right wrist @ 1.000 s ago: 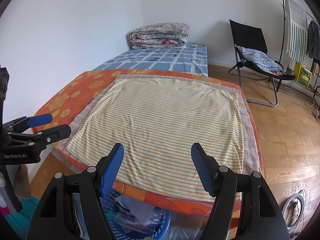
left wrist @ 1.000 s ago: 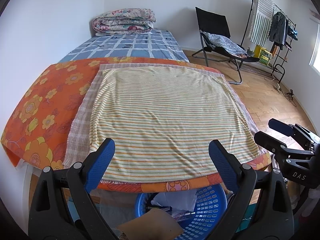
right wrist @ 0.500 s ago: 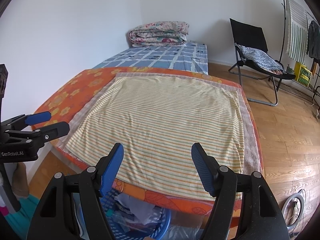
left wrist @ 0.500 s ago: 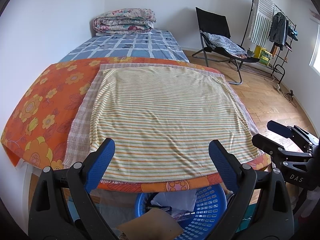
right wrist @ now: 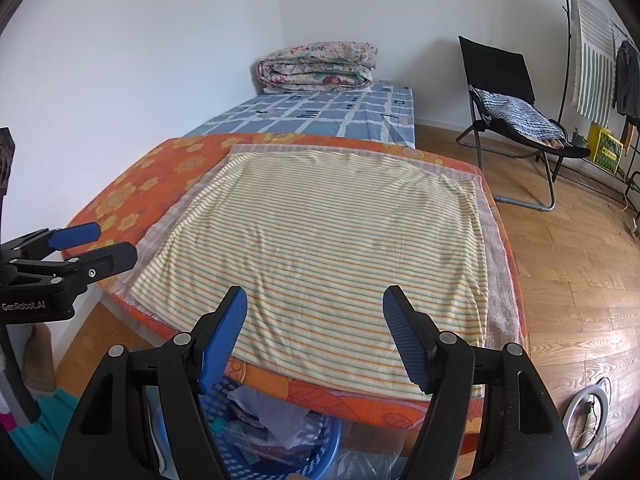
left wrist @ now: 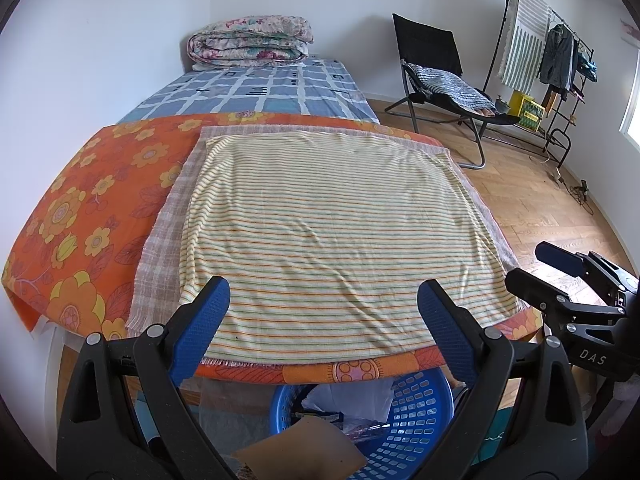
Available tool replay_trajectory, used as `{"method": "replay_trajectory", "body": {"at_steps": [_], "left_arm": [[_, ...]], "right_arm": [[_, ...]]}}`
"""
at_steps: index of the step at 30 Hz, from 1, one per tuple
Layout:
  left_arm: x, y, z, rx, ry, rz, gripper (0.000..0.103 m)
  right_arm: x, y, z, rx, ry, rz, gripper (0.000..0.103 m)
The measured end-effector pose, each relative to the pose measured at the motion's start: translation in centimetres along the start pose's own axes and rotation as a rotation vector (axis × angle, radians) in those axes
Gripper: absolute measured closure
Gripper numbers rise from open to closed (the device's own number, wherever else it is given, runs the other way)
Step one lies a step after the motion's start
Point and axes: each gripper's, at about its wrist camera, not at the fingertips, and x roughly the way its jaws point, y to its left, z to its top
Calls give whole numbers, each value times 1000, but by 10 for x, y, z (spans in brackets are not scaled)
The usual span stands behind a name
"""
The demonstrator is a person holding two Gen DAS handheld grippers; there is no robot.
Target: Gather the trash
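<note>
A blue plastic basket [left wrist: 416,412] stands on the floor under the near edge of the table, holding crumpled white paper [left wrist: 352,394], a brown cardboard piece [left wrist: 304,448] and other scraps. The same basket [right wrist: 320,446] shows low in the right wrist view. My left gripper [left wrist: 323,308] hangs open above the table edge, nothing between its blue pads. My right gripper [right wrist: 314,318] is open and empty too, over the striped cloth [right wrist: 332,248]. Each gripper appears at the edge of the other's view: the right gripper [left wrist: 548,268], the left gripper [right wrist: 96,244].
The table carries an orange flowered cloth [left wrist: 92,208] under a checked cloth and a striped one. Behind it a bed [left wrist: 260,92] holds a folded quilt [left wrist: 252,42]. A black folding chair [left wrist: 440,72] and a clothes rack [left wrist: 552,48] stand on the wooden floor at right.
</note>
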Motion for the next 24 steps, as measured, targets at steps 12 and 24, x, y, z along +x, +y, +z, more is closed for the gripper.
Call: {"method": "replay_trajectory", "body": {"at_steps": [12, 24], "left_arm": [[3, 2, -5, -12, 8, 14, 6], [0, 0, -5, 0, 0, 40, 6]], "right_arm": [[1, -1, -2, -2, 1, 1, 33], [6, -4, -6, -9, 15, -8, 33]]}}
